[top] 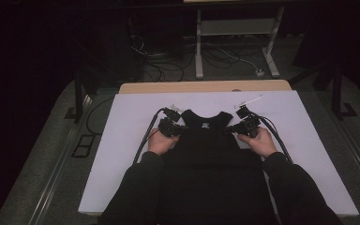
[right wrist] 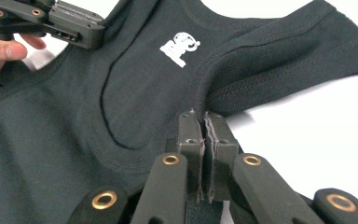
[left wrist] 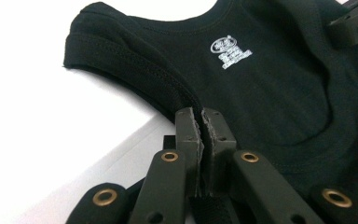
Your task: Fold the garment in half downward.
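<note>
On the left, the white sheet [top: 122, 140] that covers the table lies bare and wide from its left edge in to the left hand [top: 161, 143], with open room on that side. The left gripper [top: 183, 128] points inward at the black vest [top: 206, 140], which lies flat in the middle of the sheet, neck toward the far edge and hem running under the person's forearms at the near edge. In the left gripper view the jaws stand together, clamped on the stitched hem of the vest's armhole just below its shoulder strap [left wrist: 116, 51]; the strap's end sits on bare white sheet, apart from any other thing. A white printed label [left wrist: 230, 50] shows inside the neck, midway between the two grips.

On the vest's other side, the right gripper [top: 228, 130] comes in from the right hand [top: 258, 140] and meets the opposite armhole. In the right gripper view its jaws are pressed together on that armhole's ribbed hem, with the other strap [right wrist: 307, 42] spread onto the sheet beyond. The left gripper and some fingers [right wrist: 0, 49] show at the far side of the neck there. Right of the right hand the sheet is again bare out to its right edge. A strip of wooden tabletop [top: 206, 87] shows past the sheet's far edge.
</note>
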Demonstrator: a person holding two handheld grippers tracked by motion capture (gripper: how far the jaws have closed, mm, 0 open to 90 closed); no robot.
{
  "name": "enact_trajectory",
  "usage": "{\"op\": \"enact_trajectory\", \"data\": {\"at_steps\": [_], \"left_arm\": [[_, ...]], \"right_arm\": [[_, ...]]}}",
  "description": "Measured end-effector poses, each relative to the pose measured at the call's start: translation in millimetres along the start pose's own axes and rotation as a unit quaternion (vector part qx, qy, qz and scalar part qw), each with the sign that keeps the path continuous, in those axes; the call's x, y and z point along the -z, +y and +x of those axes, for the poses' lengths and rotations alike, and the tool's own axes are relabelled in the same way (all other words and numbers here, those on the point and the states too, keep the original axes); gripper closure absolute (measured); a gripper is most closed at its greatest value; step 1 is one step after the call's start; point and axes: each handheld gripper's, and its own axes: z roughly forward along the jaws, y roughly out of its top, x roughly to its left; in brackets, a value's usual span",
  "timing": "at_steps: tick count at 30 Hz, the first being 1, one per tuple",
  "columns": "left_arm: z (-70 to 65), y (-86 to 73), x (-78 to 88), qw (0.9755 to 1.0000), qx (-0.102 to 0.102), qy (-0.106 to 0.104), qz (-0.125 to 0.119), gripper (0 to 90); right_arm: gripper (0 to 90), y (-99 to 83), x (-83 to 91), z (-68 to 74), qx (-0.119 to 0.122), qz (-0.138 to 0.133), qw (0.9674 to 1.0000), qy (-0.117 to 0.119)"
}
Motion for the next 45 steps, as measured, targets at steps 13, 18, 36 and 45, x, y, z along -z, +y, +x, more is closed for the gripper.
{"op": "enact_trajectory", "data": {"at_steps": [13, 18, 36, 45], "left_arm": [[-8.1, 6.1, 29.2, 0.9993, 0.013, -0.013, -0.033, 85.3], [-10.9, 7.5, 35.4, 0.9989, 0.016, -0.014, -0.043, 85.2], [-25.0, 4.6, 71.6, 0.9976, -0.003, -0.032, -0.061, 84.9], [-31.9, -0.3, 85.4, 0.9967, -0.014, -0.034, -0.072, 85.0]], "right_arm": [[85.2, 5.1, 25.1, 10.9, 0.004, -0.029, 0.9996, 0.004], [85.2, 6.8, 31.6, 16.8, 0.012, -0.033, 0.9994, 0.007], [85.2, 2.3, 63.1, 43.6, 0.048, -0.053, 0.9973, 0.018], [85.2, -2.9, 79.6, 50.7, 0.056, -0.056, 0.9967, 0.017]]}}
